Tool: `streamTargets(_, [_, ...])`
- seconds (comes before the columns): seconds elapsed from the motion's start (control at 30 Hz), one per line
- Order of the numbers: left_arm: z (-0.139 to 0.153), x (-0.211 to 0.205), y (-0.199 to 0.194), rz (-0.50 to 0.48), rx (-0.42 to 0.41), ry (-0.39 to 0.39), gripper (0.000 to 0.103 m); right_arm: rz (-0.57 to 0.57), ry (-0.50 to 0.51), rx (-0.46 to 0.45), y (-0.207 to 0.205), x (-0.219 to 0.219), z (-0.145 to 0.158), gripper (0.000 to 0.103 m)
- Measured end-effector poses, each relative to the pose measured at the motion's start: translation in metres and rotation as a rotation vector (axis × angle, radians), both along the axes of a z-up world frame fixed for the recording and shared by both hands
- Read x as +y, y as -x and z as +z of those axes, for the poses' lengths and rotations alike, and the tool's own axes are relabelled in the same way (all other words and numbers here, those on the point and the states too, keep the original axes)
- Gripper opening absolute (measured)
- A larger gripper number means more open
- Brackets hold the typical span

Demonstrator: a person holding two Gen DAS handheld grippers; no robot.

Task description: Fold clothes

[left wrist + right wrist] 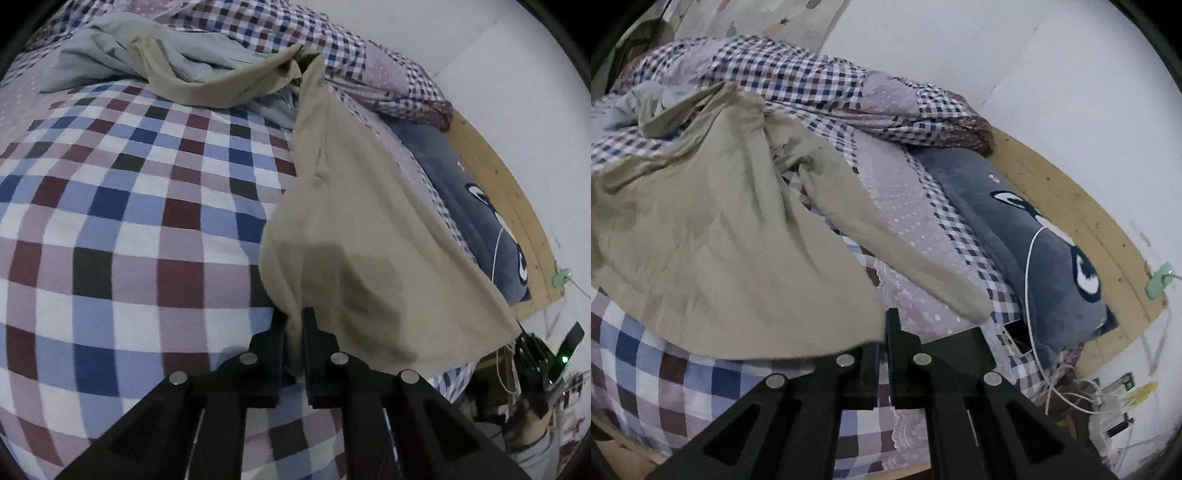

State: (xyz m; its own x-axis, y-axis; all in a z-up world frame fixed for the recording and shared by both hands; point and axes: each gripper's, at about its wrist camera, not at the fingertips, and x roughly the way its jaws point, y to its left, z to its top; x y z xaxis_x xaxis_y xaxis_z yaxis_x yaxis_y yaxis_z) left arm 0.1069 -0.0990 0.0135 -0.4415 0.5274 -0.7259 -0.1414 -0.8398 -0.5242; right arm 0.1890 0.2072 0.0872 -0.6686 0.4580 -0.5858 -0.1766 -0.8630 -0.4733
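Now, what I see:
Left hand-held gripper (294, 317): clenched on beige garment (354, 221) edge.
Right hand-held gripper (882, 332): pinching its other corner.
Garment: stretched above checked bed (129, 221).

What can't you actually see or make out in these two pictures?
- Left wrist view: the beige garment hides part of the grey-blue garment.
- Right wrist view: small clutter by the wall is too small to identify.
- Left view: the right hand-held gripper is tiny and edge-cropped.
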Motion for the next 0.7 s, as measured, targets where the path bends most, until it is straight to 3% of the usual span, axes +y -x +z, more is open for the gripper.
streamTargets(0.1, [0.012,-0.013,-0.009,0.083,0.038,-0.057,0.006,0.033,0.035,0.008,-0.007,0.013,0.005,0.012])
streamTargets(0.23, [0.036,-0.061,-0.029,0.228,0.115,-0.201,0.006,0.109,0.054,0.030,-0.025,0.021,0.010,0.048])
streamTargets(0.37, [0.061,-0.130,-0.055,0.448,0.242,-0.332,0.005,0.141,0.078,0.037,-0.033,0.031,0.010,0.052])
streamTargets(0.43, [0.069,-0.159,-0.065,0.546,0.292,-0.355,0.005,0.146,0.109,0.037,-0.035,0.039,0.011,0.053])
streamTargets(0.53, [0.060,-0.193,-0.069,0.640,0.293,-0.372,0.005,0.160,0.190,0.044,-0.039,0.048,0.014,0.056])
streamTargets(0.63, [0.042,-0.201,-0.066,0.685,0.246,-0.364,0.005,0.154,0.382,0.051,-0.037,0.063,0.016,0.059])
streamTargets(0.7, [0.039,-0.199,-0.060,0.693,0.234,-0.353,0.005,0.164,0.606,0.047,-0.030,0.076,0.011,0.059])
